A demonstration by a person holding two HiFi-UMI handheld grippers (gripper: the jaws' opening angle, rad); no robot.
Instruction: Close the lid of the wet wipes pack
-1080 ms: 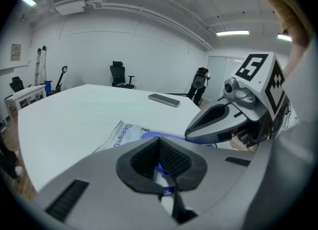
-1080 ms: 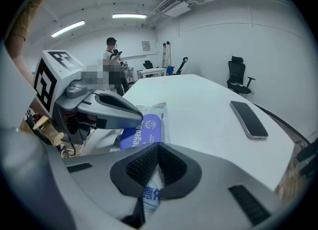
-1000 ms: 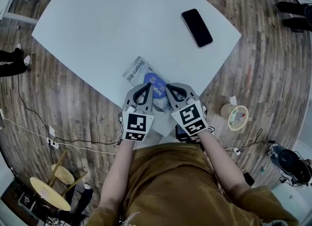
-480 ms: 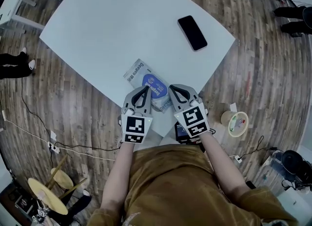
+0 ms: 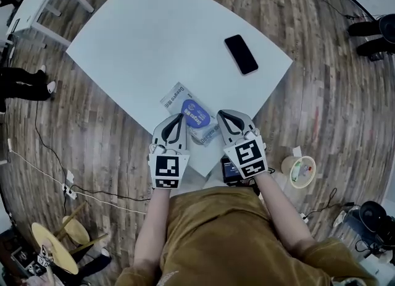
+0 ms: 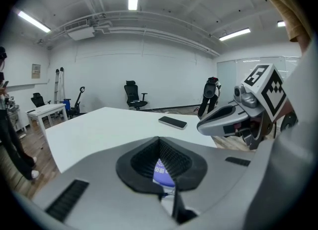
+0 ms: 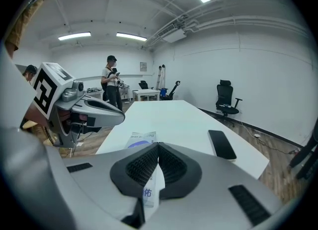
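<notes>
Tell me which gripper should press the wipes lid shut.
Left, probably. The left gripper, shut, sits right beside the blue lid. The right gripper, also shut, is at the edge of the pack, farther from it.

**Blue lid, pale pack, white table**

The white table (image 5: 154,37) fills the upper frame, with a black phone (image 5: 241,54) on it. The wet wipes pack (image 5: 174,97) is pale grey-white and its lid (image 5: 192,113) is blue. The left gripper (image 5: 181,118) and right gripper (image 5: 221,115) are grey, each with a black-and-white marker cube. The floor (image 5: 321,93) is brown wood-grain.
</notes>
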